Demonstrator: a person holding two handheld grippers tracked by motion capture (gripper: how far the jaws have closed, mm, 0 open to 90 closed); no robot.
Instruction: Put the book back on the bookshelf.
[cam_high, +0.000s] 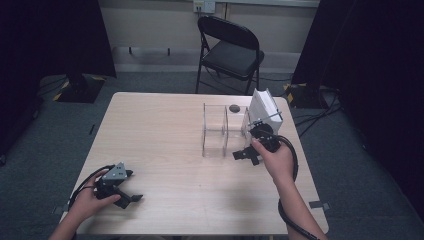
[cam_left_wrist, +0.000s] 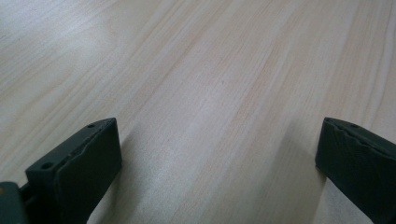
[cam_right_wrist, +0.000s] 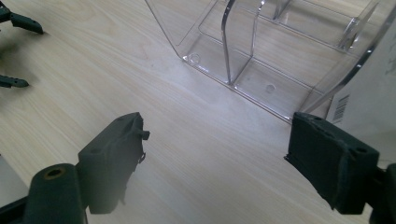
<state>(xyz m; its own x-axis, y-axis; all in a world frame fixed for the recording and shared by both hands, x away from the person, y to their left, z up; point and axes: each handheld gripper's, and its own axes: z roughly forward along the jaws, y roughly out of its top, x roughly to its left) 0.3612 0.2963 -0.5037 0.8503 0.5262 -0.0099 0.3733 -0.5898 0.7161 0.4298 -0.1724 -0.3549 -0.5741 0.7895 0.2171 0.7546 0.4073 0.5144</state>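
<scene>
right hand-held gripper (cam_high: 246, 154) jaws wide, empty | clear acrylic organizer (cam_right_wrist: 261, 56) just ahead — we judge right hand nearer | left hand-held gripper (cam_high: 127, 186) open, empty on bench (cam_high: 165, 130)

Table inventory: items by count

One wooden table (cam_high: 165, 150); one clear acrylic divided organizer (cam_high: 220, 129); one white box (cam_high: 265, 107) leaning at its right end; one small dark round object (cam_high: 234, 107) behind it; two handheld grippers, left gripper (cam_high: 131, 186) and right gripper (cam_high: 245, 154); one black folding chair (cam_high: 230, 50).
</scene>
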